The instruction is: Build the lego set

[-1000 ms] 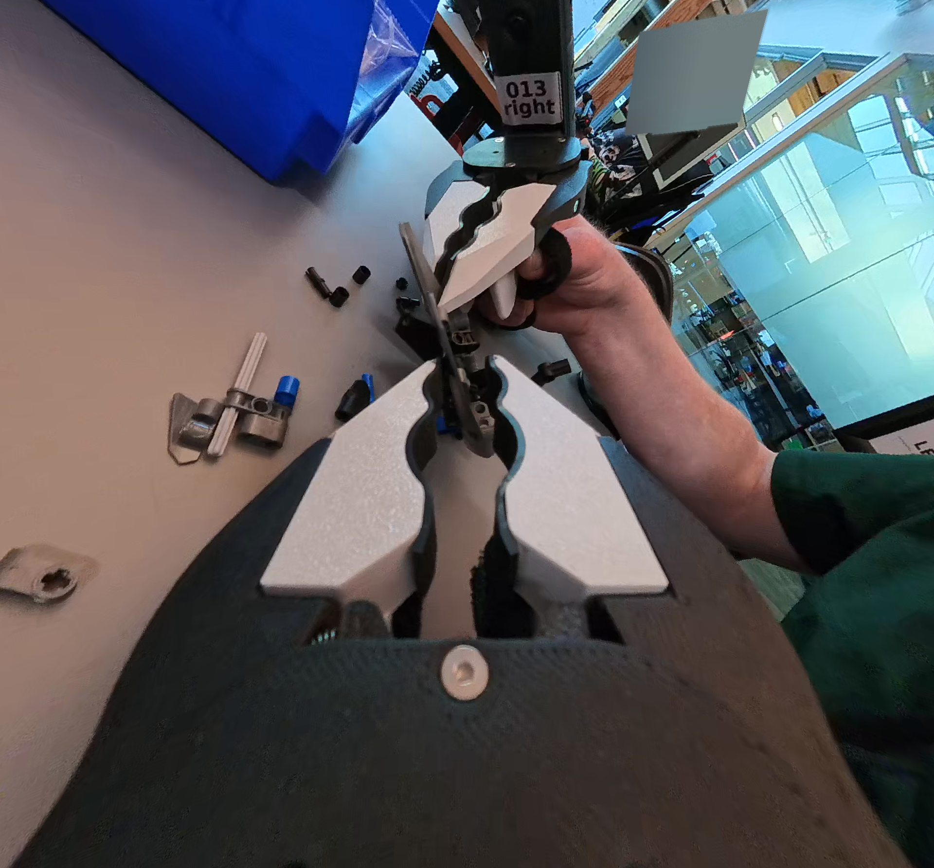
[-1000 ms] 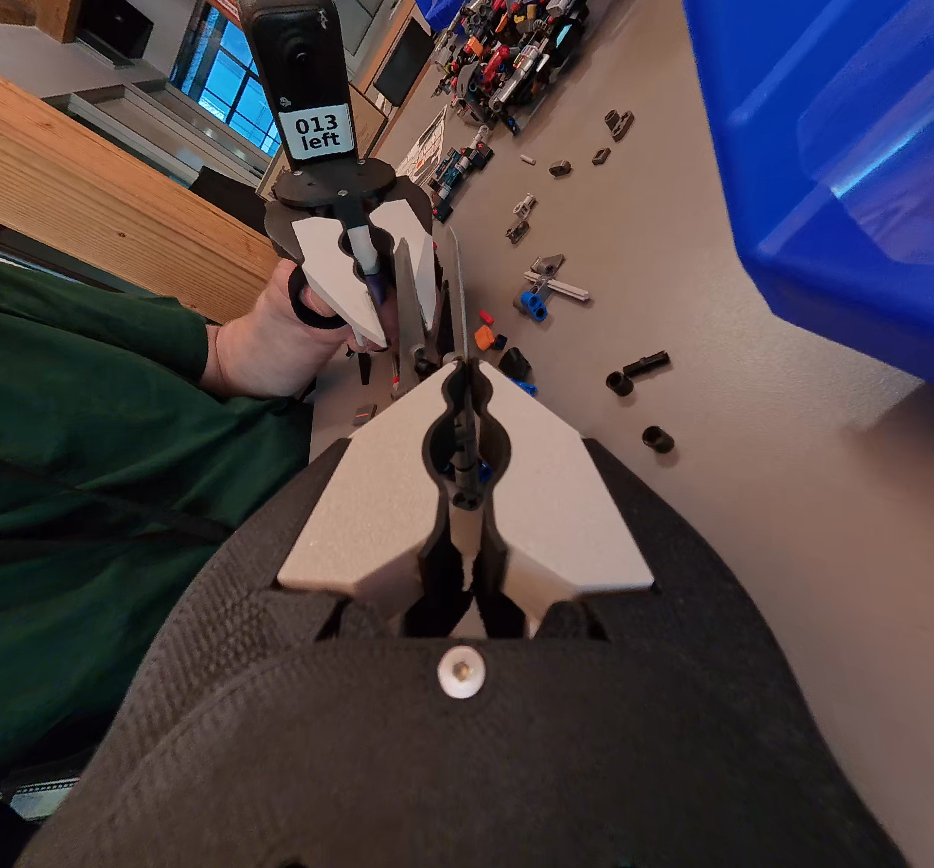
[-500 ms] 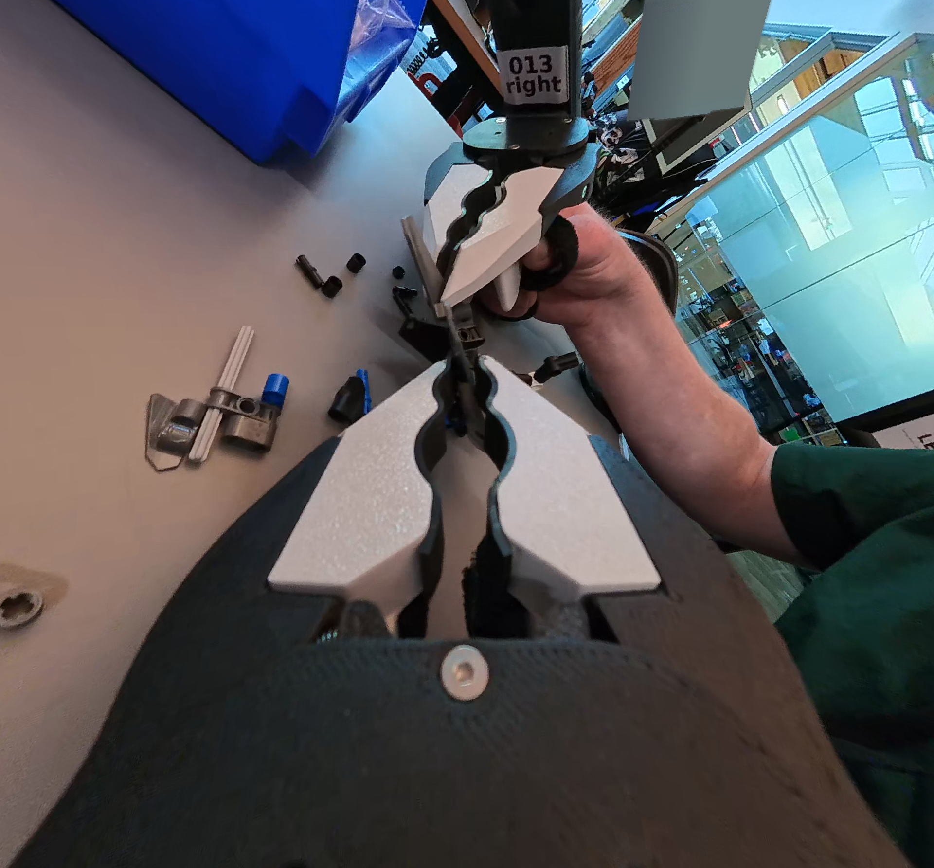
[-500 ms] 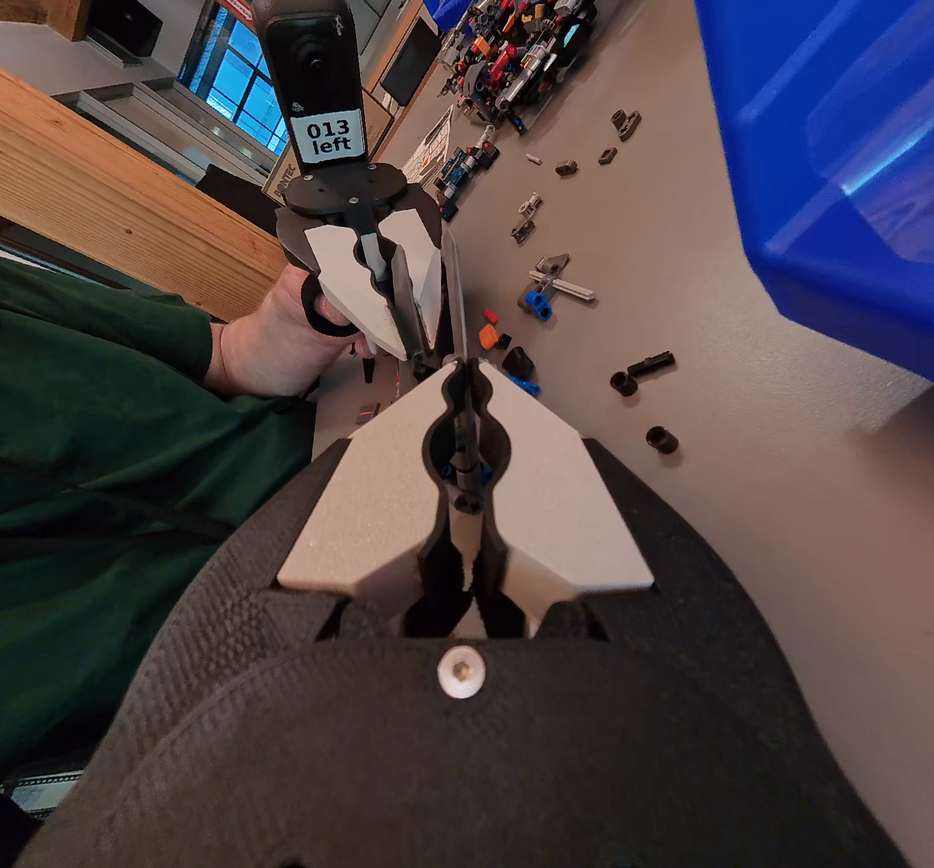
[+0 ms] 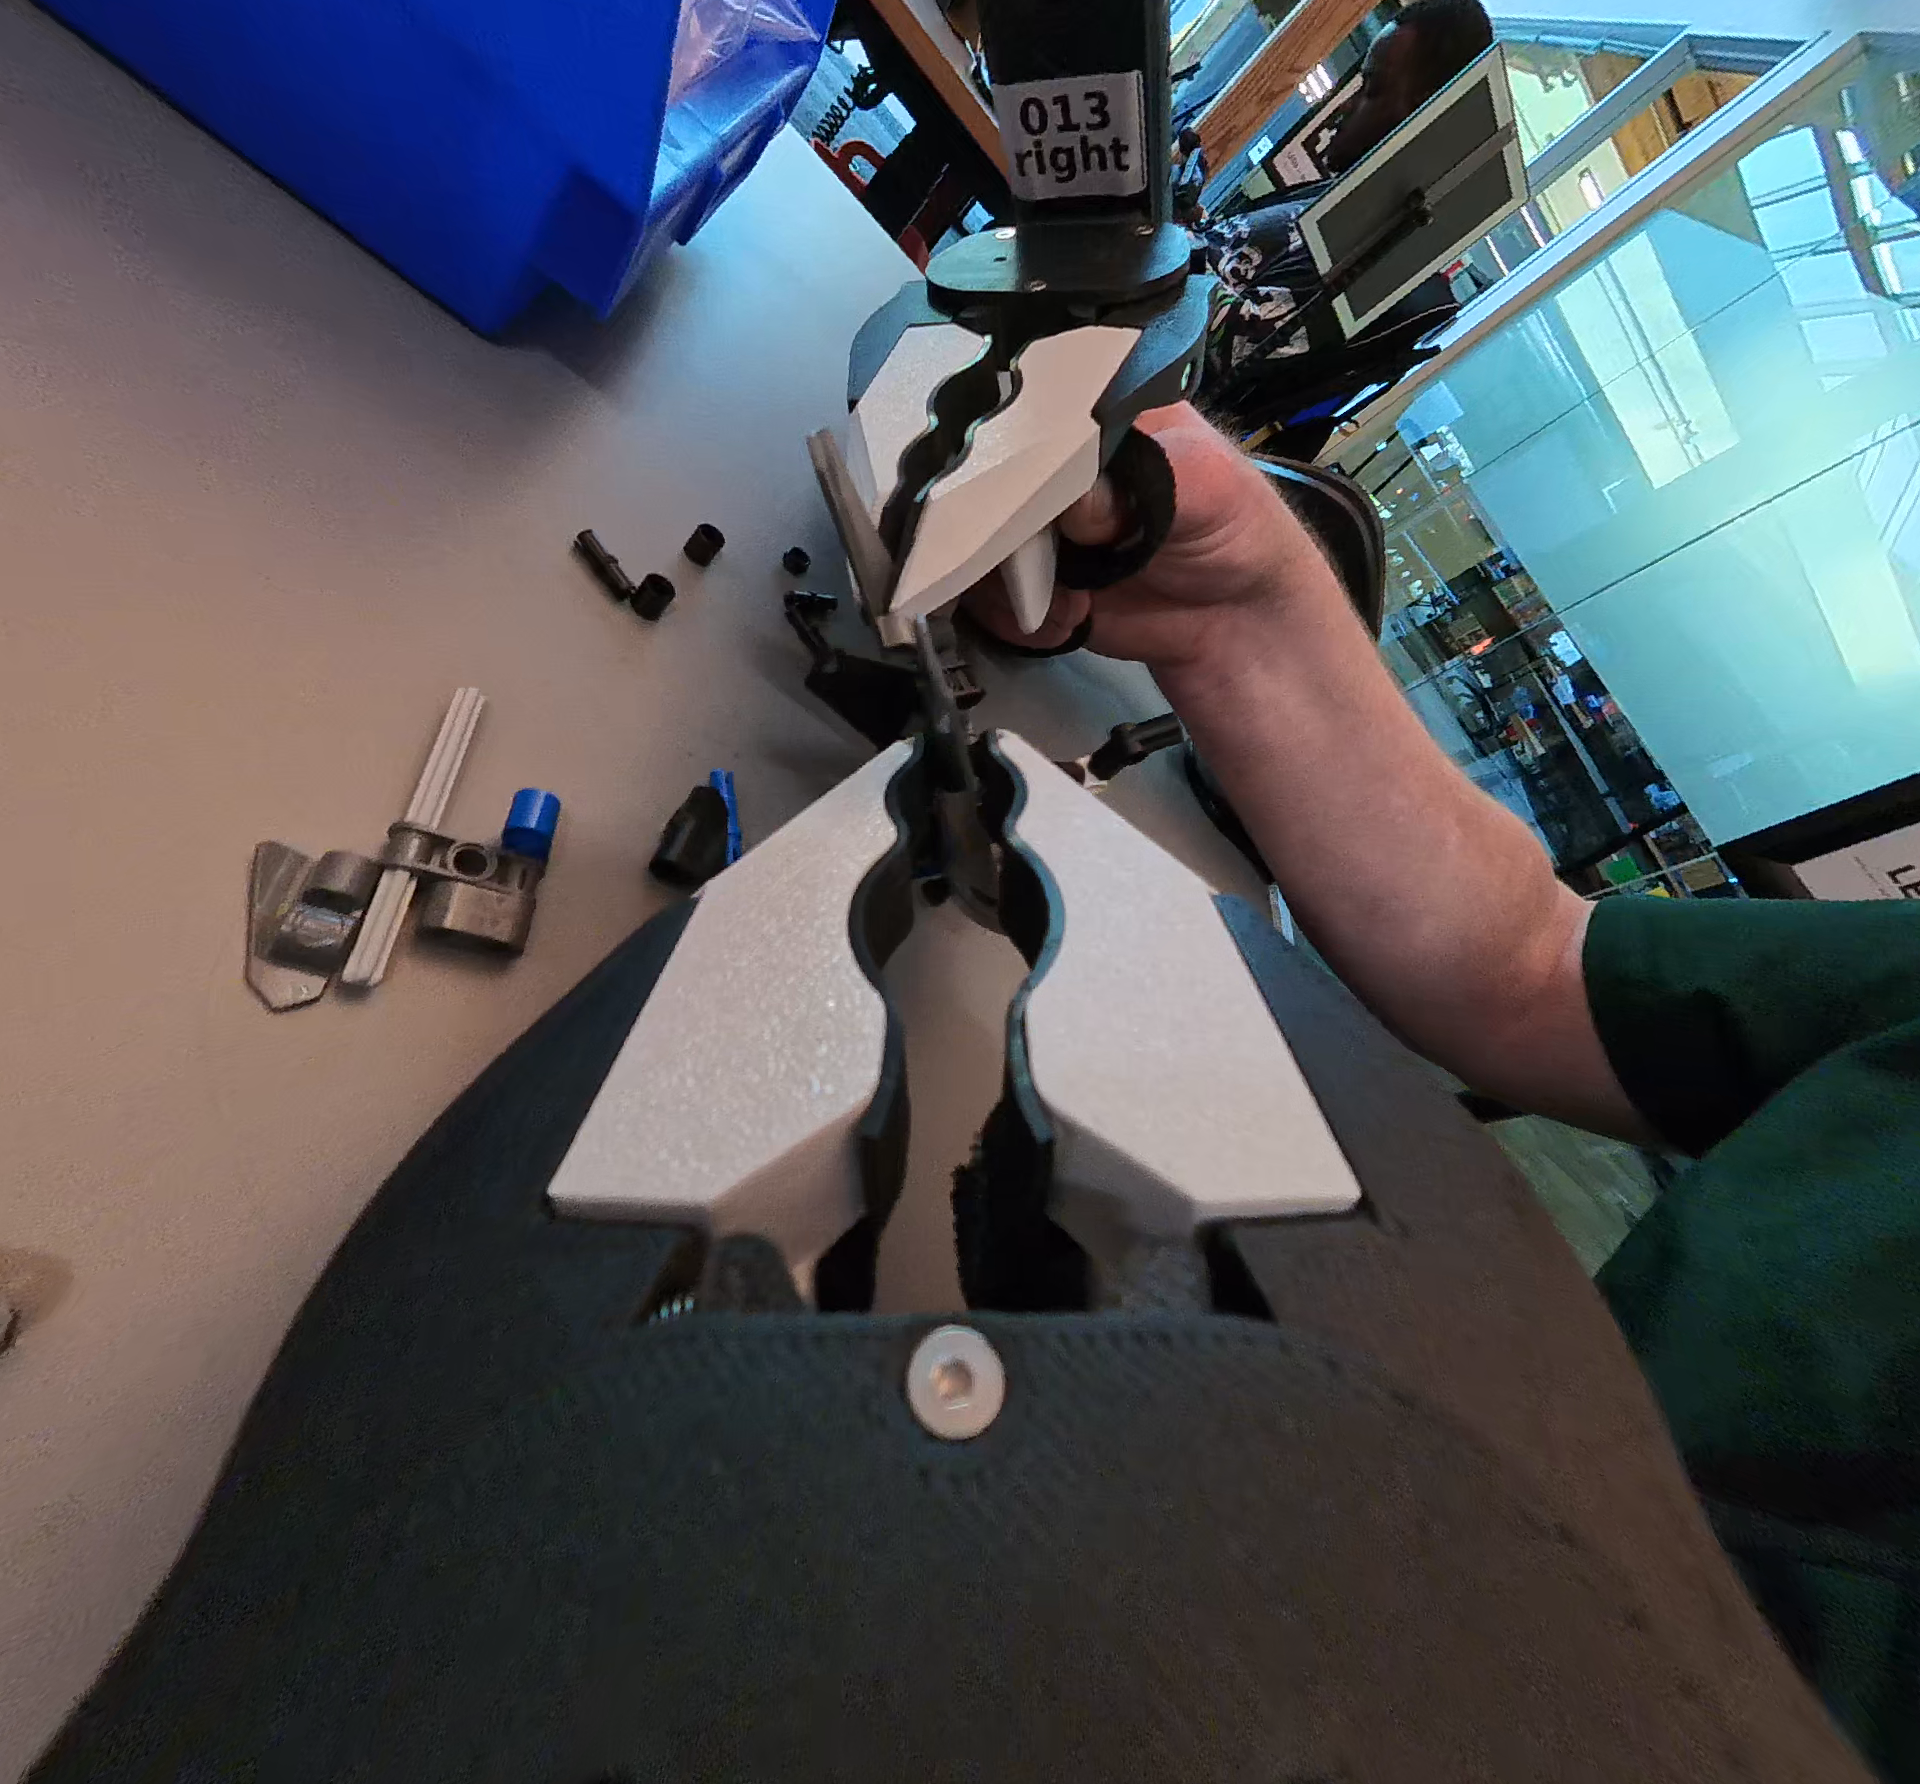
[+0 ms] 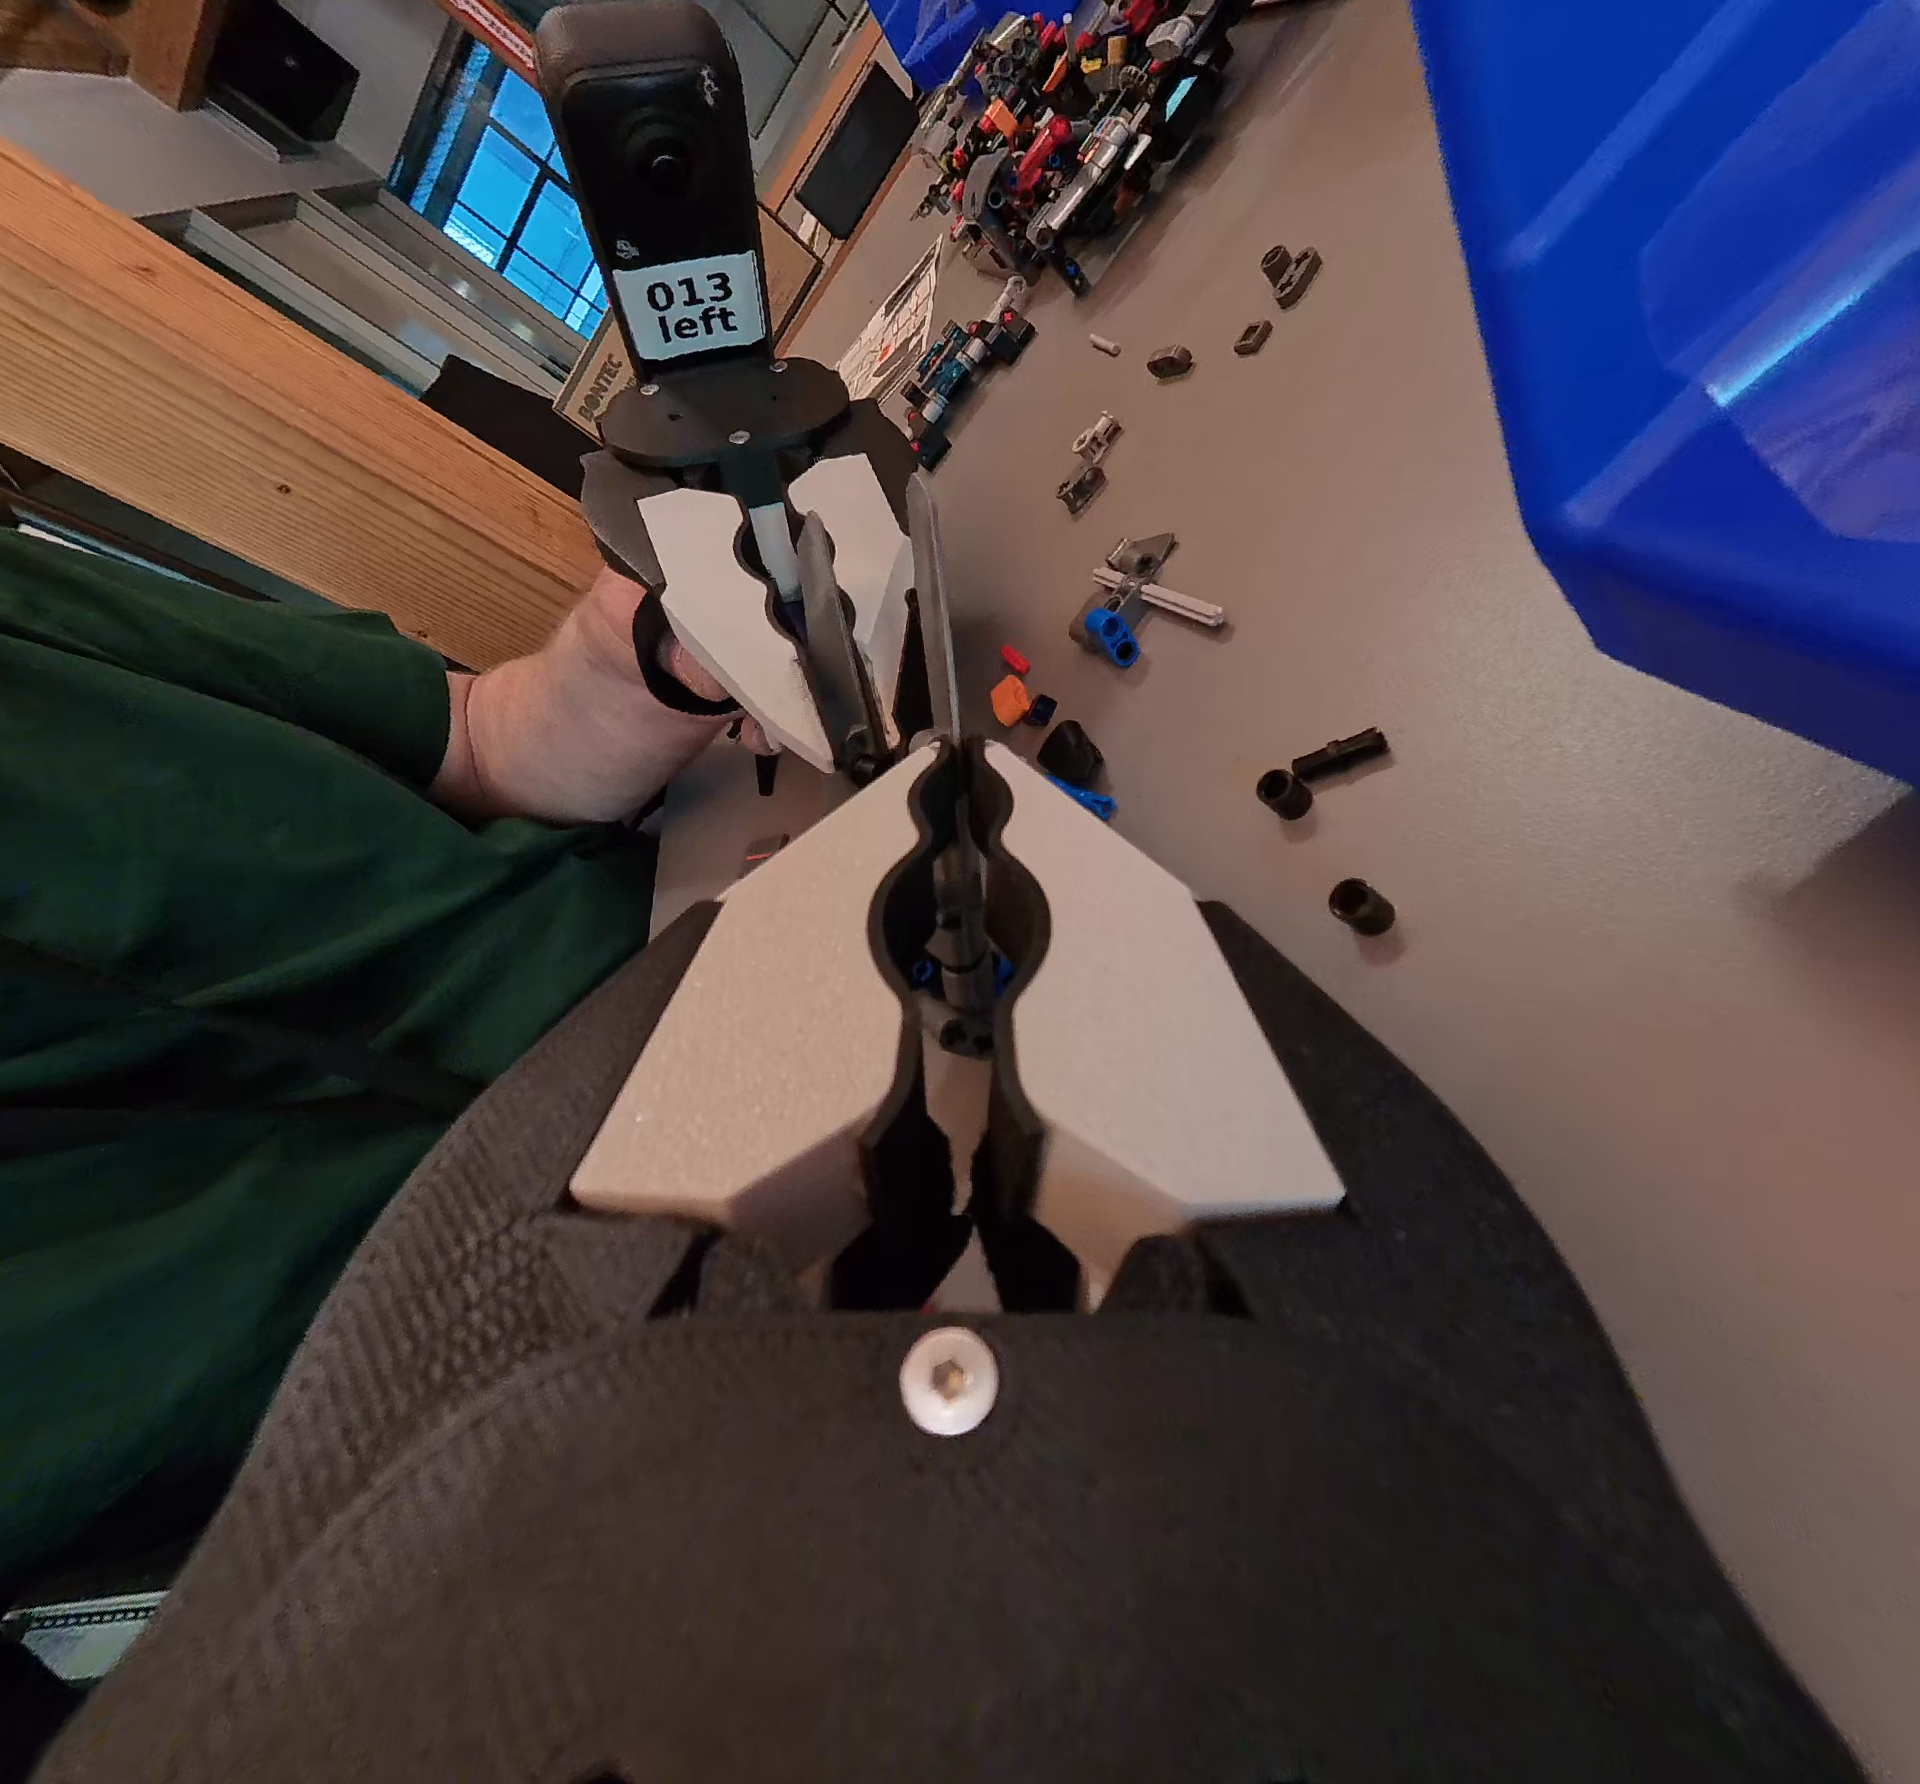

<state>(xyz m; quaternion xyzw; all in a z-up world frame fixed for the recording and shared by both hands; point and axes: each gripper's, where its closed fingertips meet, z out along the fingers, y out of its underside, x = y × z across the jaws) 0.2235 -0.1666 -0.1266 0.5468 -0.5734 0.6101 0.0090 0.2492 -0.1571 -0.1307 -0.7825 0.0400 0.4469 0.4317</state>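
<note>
Tools have come closer together since 1 second ago. The left tool (image 5: 951, 768) has squeezed nearly shut on a thin grey lego piece (image 5: 961, 830), where before its fingers stood wider apart. The right tool (image 6: 954, 763) stays clamped on its own grey lego strip (image 6: 932, 591). Both are held up over the near edge of the worktop (image 6: 1455, 1059). I think the 2 pieces are about to be pushed together. Loose black pins (image 6: 1320, 773) lie beside the blue bin (image 6: 1714, 280).

Right tongs (image 6: 958, 758) clamp a grey lego assembly (image 6: 961, 924) facing the left tongs (image 6: 844, 747).
</note>
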